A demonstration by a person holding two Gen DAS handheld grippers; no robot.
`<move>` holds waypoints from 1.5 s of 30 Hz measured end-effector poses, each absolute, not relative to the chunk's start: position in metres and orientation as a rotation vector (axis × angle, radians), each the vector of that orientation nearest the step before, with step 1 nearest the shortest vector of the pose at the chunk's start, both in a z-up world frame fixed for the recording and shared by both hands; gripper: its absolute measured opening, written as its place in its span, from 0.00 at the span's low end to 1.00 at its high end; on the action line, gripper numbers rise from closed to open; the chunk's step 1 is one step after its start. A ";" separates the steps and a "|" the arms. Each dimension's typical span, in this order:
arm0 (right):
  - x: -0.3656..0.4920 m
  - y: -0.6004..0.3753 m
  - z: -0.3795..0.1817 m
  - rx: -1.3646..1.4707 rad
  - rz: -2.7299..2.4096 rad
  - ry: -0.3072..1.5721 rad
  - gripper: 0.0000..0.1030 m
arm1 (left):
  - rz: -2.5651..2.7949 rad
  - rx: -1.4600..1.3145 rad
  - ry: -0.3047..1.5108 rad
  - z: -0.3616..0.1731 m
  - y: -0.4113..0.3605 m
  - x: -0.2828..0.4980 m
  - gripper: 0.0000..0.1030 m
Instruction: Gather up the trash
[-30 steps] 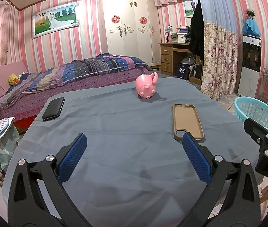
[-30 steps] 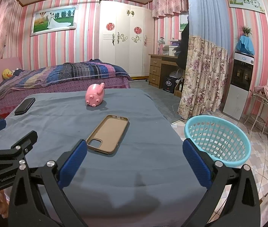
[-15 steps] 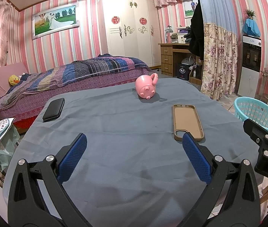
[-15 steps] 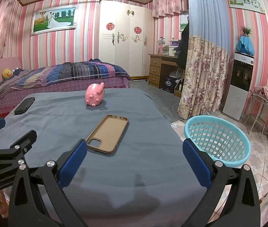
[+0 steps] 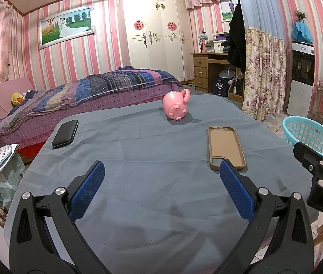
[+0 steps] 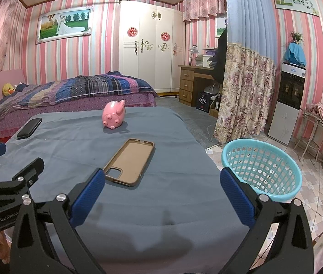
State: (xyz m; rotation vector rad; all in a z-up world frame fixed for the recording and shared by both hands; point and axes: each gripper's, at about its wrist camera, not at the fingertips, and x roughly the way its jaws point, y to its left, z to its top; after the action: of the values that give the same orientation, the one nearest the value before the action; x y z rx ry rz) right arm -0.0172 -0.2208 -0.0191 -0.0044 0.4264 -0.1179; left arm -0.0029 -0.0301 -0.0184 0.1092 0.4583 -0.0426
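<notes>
Both my tools gape wide, holding nothing: left tool [image 5: 161, 178], right tool [image 6: 161, 178]. The phone case [image 6: 130, 162] lies just beyond my right tool's left finger on the worktop [image 6: 161, 205]; the basket [image 6: 261, 166] sits right.

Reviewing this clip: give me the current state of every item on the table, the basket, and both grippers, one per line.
Left gripper: open, empty, above the cloth.
Right gripper: open, empty.
Phone case: lying flat, hollow side up.
Pink pig toy: tipped over, feet toward the cameras.
Black case: shut, flat near the table's left edge.
Turquoise basket: upright on the floor, looks empty.
Grey tablecloth: spread, slightly wrinkled.
</notes>
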 end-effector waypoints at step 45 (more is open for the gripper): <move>-0.013 -0.226 -0.016 0.012 -0.159 0.431 0.96 | -0.017 0.180 0.401 -0.011 -0.018 0.004 0.95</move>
State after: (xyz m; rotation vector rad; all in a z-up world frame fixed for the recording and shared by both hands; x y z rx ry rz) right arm -0.0135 -0.2259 -0.0164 0.0116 0.4308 -0.1585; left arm 0.0040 -0.0183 -0.0113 0.1798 0.4014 -0.0167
